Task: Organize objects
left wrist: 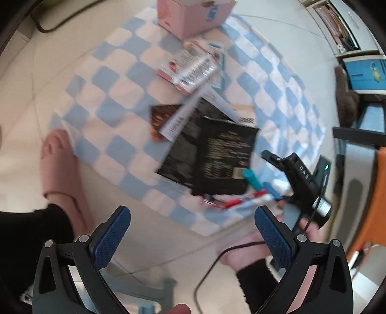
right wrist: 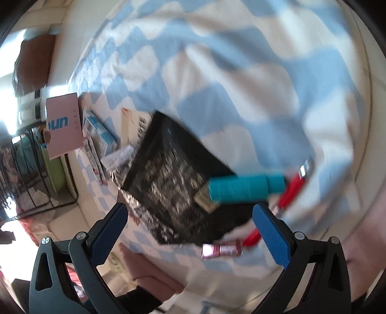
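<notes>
A blue-and-white checked cloth lies on the pale floor with a pile of objects on it. Black packets overlap in the middle. A teal tube lies on their near edge, beside red pens and a small pink bottle. A pink box stands at the far end, with printed packets before it. My left gripper is open above the near cloth edge. My right gripper is open over the black packets, holding nothing.
A pink slipper rests at the cloth's left edge. The right gripper's body and a hand with a cable show in the left wrist view. Shelves and a blue drawer stand far right; a wire rack stands at left.
</notes>
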The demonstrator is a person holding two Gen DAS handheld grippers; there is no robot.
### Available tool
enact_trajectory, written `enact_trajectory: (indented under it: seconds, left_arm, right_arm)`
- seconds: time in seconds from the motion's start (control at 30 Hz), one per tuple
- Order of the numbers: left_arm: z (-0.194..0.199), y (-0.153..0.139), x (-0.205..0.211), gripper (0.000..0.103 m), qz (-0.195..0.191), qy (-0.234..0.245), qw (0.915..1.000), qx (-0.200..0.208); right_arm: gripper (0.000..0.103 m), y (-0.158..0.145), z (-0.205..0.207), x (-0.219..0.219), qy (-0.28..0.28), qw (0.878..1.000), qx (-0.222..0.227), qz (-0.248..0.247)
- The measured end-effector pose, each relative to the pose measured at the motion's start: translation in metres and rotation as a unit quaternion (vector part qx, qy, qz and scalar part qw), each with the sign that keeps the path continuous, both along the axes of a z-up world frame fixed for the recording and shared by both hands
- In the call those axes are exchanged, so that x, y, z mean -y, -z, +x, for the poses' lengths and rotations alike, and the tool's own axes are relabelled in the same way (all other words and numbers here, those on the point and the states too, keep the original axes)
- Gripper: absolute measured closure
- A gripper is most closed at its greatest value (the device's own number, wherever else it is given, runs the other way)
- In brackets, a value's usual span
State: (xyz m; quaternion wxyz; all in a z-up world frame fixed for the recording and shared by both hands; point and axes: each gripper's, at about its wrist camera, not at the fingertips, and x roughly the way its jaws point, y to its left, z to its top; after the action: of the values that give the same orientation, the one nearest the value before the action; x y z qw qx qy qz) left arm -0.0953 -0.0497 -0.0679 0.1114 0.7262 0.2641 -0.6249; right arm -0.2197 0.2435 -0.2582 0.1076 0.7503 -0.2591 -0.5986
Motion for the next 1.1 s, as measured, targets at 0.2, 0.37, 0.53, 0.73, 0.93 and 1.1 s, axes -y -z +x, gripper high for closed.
enact_trajectory:
  seconds: [0.2,0.37,0.53,0.73,0.93,1.1]
  left_arm:
    - [0.006,0.018,0.009,0.000,0.022,-0.043,0.9981,0.038]
    - [0.008,0.028,0.009,0.000,0.029,-0.047,0.9972,0.051]
    - [0.005,0.032,0.009,0.000,0.030,-0.054,0.9969,0.049]
    - [0.005,0.030,0.007,0.000,0.033,-0.054,0.9968,0.049]
    - [0.006,0.025,0.010,0.000,0.027,-0.055,0.9969,0.049]
    - [0.007,0.021,0.012,0.000,0.024,-0.061,0.9968,0.045]
  right_arm:
    - [0.000,0.019,-0.032,0.044,-0.171,0.979,-0.034,0.104]
    - [0.000,0.031,-0.031,0.077,-0.276,0.949,-0.081,0.128]
    - [0.000,0.029,-0.013,0.103,-0.357,0.904,-0.145,0.184]
    - [0.001,0.031,0.004,0.130,-0.346,0.904,-0.135,0.213]
    - [0.019,0.023,0.025,0.173,-0.395,0.880,-0.144,0.220]
    - [0.079,0.006,-0.003,0.149,-0.325,0.914,-0.134,0.205]
